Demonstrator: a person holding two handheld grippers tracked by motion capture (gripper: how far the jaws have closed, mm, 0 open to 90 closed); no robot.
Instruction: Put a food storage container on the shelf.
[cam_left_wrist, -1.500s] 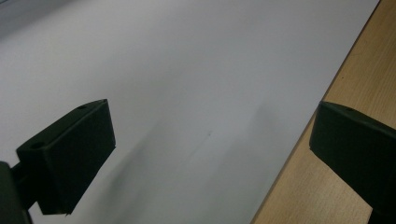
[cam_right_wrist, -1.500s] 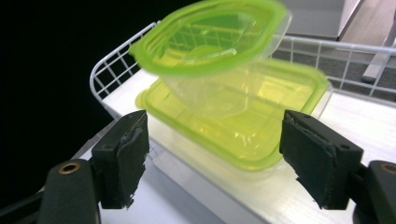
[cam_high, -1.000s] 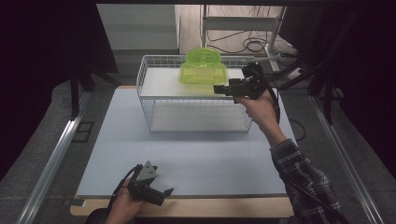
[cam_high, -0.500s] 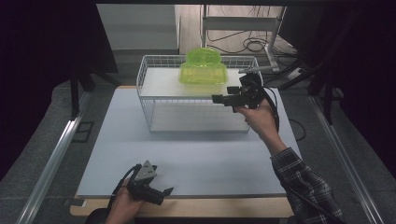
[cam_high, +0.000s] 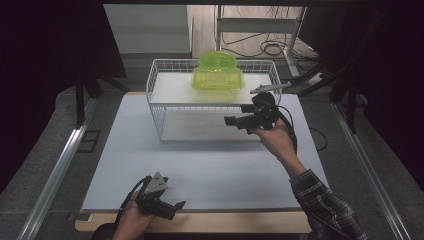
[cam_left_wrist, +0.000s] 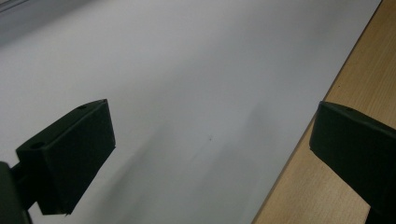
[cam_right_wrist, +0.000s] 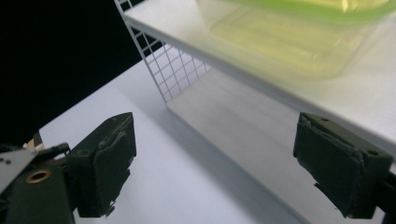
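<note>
A lime-green translucent lidded container (cam_high: 217, 76) stands on the upper white shelf of a white wire rack (cam_high: 159, 107) at the back of the table. My right gripper (cam_high: 238, 115) hovers in front of the rack's right half, below the container, pointing left. Its jaws have just been opening and hold nothing. In the right gripper view the gripper (cam_right_wrist: 215, 172) faces the rack's lower shelf (cam_right_wrist: 233, 116), with the container (cam_right_wrist: 289, 42) above. My left gripper (cam_high: 174, 210) rests near the table's front edge, open and holding nothing (cam_left_wrist: 210, 154).
A white mat (cam_high: 210, 165) covers the table, and a wooden strip (cam_high: 210, 222) shows along its front edge (cam_left_wrist: 327, 186). A metal rail (cam_high: 55, 175) runs along the left side. Cables (cam_high: 270, 47) lie on the floor behind the rack.
My right gripper has sunk from the top shelf's level, beside the green container, to in front of the rack's lower half. Its jaws stand a little wider. The left gripper has kept still.
</note>
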